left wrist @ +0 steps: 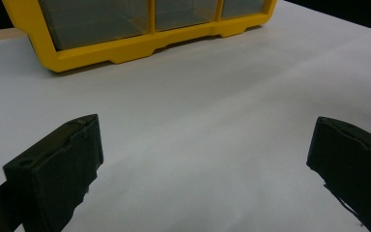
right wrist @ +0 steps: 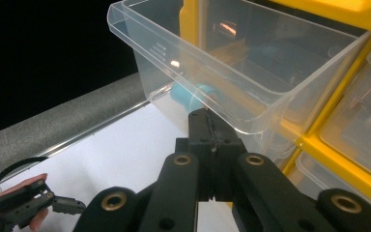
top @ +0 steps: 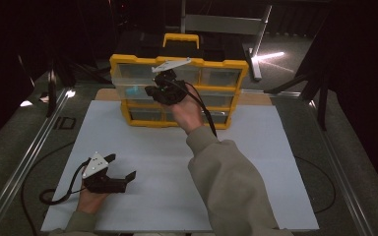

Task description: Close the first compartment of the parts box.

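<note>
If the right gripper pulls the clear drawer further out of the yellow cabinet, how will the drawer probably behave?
The drawer looks like thin clear plastic, so probably light and a little flexible. It already sticks far out of the cabinet, so it may tip down or drop free if pulled more. The blue piece inside seems round and could roll. The right gripper, jaws shut, sits under its front.

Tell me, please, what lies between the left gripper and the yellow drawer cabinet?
Nothing: in the left gripper view, only bare white mat stretches from the open left gripper to the yellow drawer cabinet.
</note>
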